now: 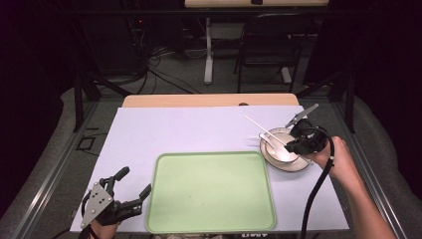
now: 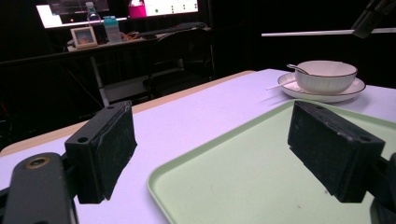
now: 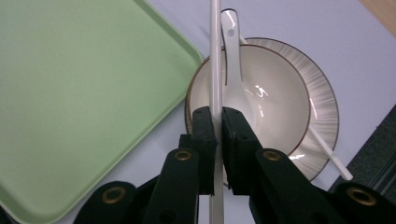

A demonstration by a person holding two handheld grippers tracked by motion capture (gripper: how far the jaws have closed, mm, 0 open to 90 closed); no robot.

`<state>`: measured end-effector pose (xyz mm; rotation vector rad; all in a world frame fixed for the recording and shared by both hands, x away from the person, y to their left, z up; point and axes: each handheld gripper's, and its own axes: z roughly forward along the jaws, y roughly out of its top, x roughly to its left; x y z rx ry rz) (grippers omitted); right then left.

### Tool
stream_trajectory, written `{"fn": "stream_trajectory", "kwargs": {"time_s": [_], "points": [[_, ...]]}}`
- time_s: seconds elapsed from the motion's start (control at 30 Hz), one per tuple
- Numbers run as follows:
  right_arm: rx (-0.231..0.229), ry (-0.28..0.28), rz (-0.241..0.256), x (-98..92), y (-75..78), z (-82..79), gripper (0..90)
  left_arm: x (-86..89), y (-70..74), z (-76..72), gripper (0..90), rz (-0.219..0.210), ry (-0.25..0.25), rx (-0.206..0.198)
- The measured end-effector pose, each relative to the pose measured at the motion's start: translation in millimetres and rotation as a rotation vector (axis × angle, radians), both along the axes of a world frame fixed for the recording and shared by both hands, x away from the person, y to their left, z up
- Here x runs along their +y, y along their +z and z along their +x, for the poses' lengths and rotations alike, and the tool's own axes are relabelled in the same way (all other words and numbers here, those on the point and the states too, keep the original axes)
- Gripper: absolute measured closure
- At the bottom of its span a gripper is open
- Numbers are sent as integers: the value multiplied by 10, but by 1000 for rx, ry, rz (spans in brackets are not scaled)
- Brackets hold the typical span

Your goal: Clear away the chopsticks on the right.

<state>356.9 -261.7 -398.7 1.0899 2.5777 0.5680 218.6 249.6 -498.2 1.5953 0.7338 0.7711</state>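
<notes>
The pale surface carries a green tray; right of the tray my right claw pinches a chopstick over the bowl. It could, I think, pivot and knock the spoon. My left claw gapes wide, left of the tray.

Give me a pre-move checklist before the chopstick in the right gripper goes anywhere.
1. Right gripper shut on the chopstick: ok.
2. Chopstick lifted above the bowl: ok.
3. Spoon resting in the bowl, apart from the held chopstick: ok.
4. Second chopstick lying on the plate: ok, not yet picked up.
5. Green tray has bare room: ok.
6. Left gripper open, beside the tray's left edge, away from the bowl: ok.
</notes>
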Motion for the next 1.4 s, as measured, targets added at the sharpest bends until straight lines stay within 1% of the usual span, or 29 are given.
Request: {"fn": "stream_trajectory", "kwargs": {"time_s": [0.03, 0.07, 0.1, 0.13, 0.2, 0.23, 0.27, 0.33, 0.37, 0.4, 0.57, 0.6, 0.63, 0.7, 0.83, 0.87, 0.93, 1.03, 1.1, 1.13, 1.2, 1.3, 1.33, 1.4], "points": [[-2, 6, 5, 18, -21, -30, 840, 0, 0, 2, 151, 1, 0, 1], [11, 6, 2, 34, -28, -61, 840, -1, -1, 2, 151, 1, 0, 1], [7, 12, 19, 52, -65, -89, 840, 1, -1, 2, 151, 0, 1, 1], [22, 22, 8, 68, -81, -118, 840, 0, 0, 2, 151, -1, 2, 1], [31, 30, 17, 109, -153, -176, 840, 0, 0, 0, 152, 0, 0, 0], [45, 34, -1, 131, -176, -203, 840, -1, 1, -1, 151, 0, 0, 0], [53, 37, 8, 153, -213, -227, 840, -1, 2, -1, 151, 1, -2, -1], [63, 34, 9, 197, -283, -267, 840, 0, 4, -3, 151, 4, -3, -3], [73, 32, 13, 211, -307, -284, 840, 0, 4, -3, 151, 2, -2, -2], [71, 32, 22, 220, -339, -299, 841, 3, 3, -4, 151, 3, -2, -2], [87, 20, 59, 247, -449, -371, 841, 5, 1, -3, 151, 0, -2, -2], [79, 14, 78, 256, -482, -385, 841, 5, 3, -5, 151, 2, -2, -3], [97, 6, 60, 267, -486, -402, 841, 5, 4, -7, 151, 2, -2, -3], [97, -13, 56, 281, -524, -426, 841, 7, 4, -6, 151, 2, 1, -2], [119, -50, 76, 312, -616, -472, 841, 6, 3, -6, 151, 1, 1, -2], [130, -54, 70, 320, -637, -482, 841, 5, 3, -8, 151, 0, 1, -1], [137, -70, 69, 334, -686, -508, 841, 8, 4, -9, 151, -1, 0, -2], [157, -89, 83, 350, -753, -546, 841, 7, 4, -7, 151, 1, 0, -2], [167, -125, 95, 368, -804, -576, 841, 6, 4, -7, 151, 0, 0, -2], [170, -140, 92, 383, -831, -590, 841, 6, 4, -8, 151, -2, 0, -2], [175, -153, 83, 417, -876, -612, 840, 7, 4, -6, 151, -3, 0, -3], [180, -195, 84, 462, -925, -616, 840, 5, 5, -9, 151, 0, 0, -3], [174, -208, 90, 471, -948, -616, 840, 7, 5, -11, 151, -1, -2, -2], [175, -227, 94, 490, -1003, -619, 840, 10, 7, -11, 151, -4, 1, -3]]}}
